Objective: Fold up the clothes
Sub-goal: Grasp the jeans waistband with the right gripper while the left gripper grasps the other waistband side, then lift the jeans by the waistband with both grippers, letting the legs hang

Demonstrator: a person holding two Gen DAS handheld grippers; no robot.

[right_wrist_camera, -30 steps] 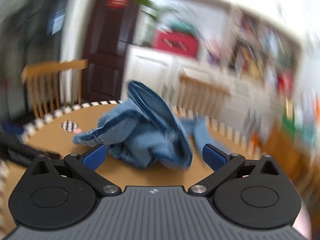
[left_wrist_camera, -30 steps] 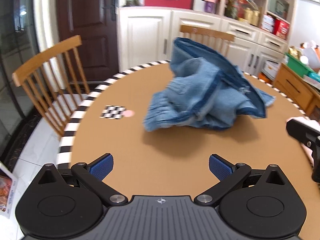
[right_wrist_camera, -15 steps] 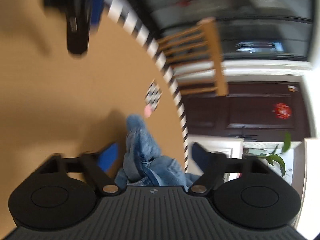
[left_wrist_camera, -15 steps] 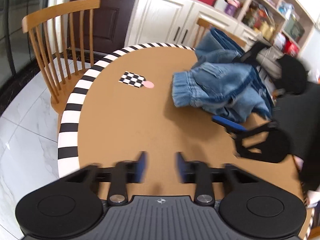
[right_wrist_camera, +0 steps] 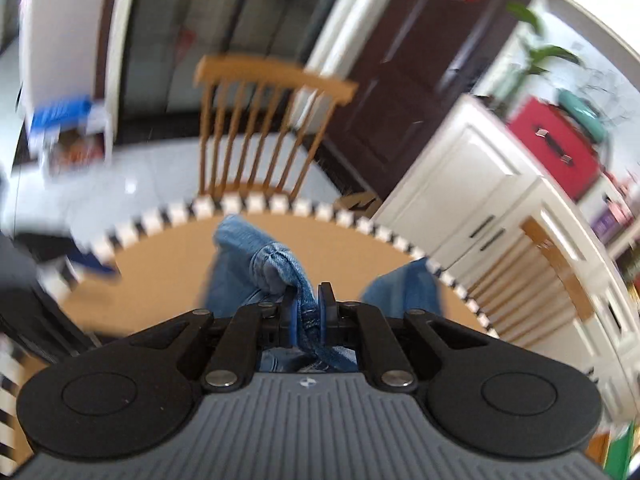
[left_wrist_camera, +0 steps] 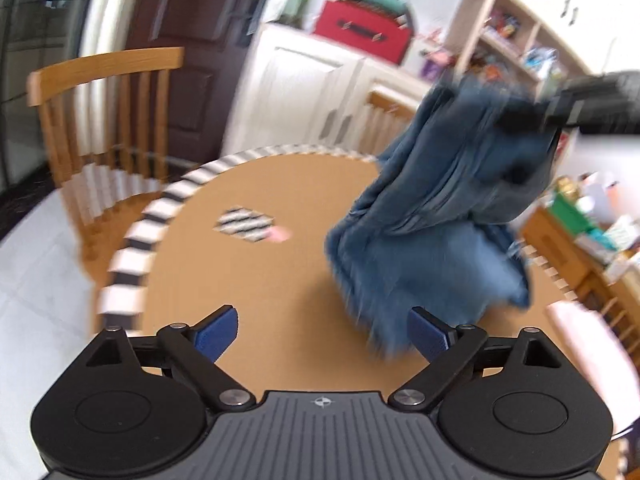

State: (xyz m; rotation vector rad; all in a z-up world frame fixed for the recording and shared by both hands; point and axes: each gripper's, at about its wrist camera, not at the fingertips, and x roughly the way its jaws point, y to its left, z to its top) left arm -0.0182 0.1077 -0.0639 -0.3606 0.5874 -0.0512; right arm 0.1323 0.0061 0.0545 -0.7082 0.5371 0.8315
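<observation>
A pair of blue jeans (left_wrist_camera: 444,216) hangs in the air over the round brown table (left_wrist_camera: 260,280), its lower end near the tabletop. My right gripper (right_wrist_camera: 309,314) is shut on a thick edge of the jeans (right_wrist_camera: 280,268) and holds them up; it shows as a dark blur at the top right of the left wrist view (left_wrist_camera: 560,114). My left gripper (left_wrist_camera: 322,332) is open and empty, low over the near part of the table, with the jeans just ahead of its right finger.
The table has a black-and-white striped rim (left_wrist_camera: 132,248). A checkered marker with a pink dot (left_wrist_camera: 250,226) lies on its left side. Wooden chairs (left_wrist_camera: 108,128) stand around it; one also shows in the right wrist view (right_wrist_camera: 264,128). White cabinets (left_wrist_camera: 316,88) stand behind.
My right gripper has shut on the jeans and lifted them off the table. My left gripper has opened again after being nearly shut.
</observation>
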